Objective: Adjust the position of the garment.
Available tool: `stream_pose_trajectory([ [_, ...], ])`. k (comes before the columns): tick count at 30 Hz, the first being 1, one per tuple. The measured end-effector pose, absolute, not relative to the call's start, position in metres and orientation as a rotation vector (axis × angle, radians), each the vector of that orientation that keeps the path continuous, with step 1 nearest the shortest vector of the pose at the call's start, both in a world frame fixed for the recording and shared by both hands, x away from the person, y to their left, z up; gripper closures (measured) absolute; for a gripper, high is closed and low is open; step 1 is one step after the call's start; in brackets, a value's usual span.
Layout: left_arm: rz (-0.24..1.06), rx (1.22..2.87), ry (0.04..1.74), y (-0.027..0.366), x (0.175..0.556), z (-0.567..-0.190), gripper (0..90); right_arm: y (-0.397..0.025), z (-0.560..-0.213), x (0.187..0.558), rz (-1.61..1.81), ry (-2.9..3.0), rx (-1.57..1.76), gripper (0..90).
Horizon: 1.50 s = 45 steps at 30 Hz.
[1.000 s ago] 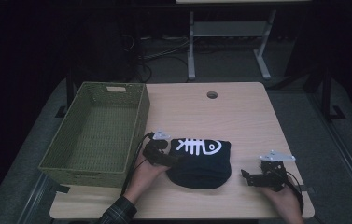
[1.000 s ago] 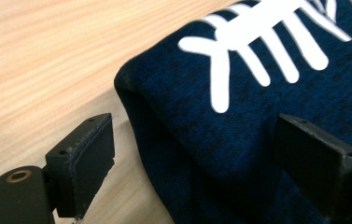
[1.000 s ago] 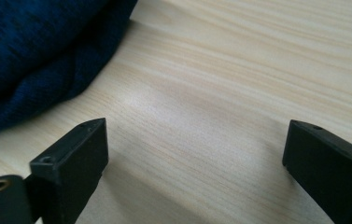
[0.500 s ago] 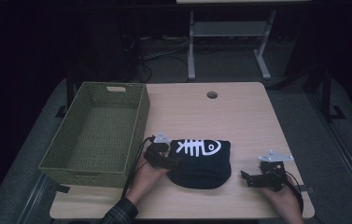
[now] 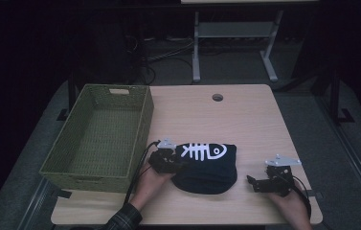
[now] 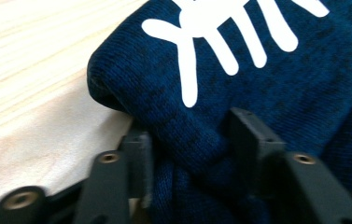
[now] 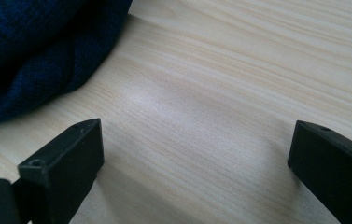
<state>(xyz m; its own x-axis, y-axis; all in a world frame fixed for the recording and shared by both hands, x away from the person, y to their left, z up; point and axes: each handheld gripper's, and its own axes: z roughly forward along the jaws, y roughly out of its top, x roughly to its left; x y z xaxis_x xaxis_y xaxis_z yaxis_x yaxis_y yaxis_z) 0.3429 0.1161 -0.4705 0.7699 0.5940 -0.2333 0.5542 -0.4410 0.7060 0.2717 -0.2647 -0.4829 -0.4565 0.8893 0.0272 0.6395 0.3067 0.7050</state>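
Fabric now fills the gap between the left gripper's jaws: against the frames from a second and half a second back, that gripper has slid in from the garment's left edge until a thick fold of the dark blue sweater sits between them. In the left gripper view the jaws straddle the fold and press on it from both sides, yet they stand fairly wide, so the hold reads as a closing grasp on the sweater more than a finished clamp. That suggests the pick-up is starting, and the likely destination is the woven green basket just to the left, which holds nothing that can be seen.

The right gripper has hardly shifted in that time. It rests near the table's front right corner, apart from the sweater, its jaws spread wide over bare wood in the right gripper view.

By count: one sweater, folded, lying on the table near the front edge with a white fish-skeleton print facing up; one basket; two grippers, one in each hand; one round cable hole toward the table's far edge.
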Motion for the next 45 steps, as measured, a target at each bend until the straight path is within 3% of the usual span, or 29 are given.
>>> stream_pose_trajectory([
  [5,0.05,2.146,0.856,0.115,0.343,-0.469,64.9,-0.265,-0.483,0.272,0.935,2.211,1.368,3.2],
  [13,0.079,2.174,0.829,0.114,0.343,-0.464,68.8,-0.265,-0.483,0.272,0.934,2.212,1.368,3.2],
  [45,0.087,2.116,0.73,0.11,0.33,-0.394,71.6,-0.265,-0.483,0.272,0.935,2.213,1.369,3.2],
])
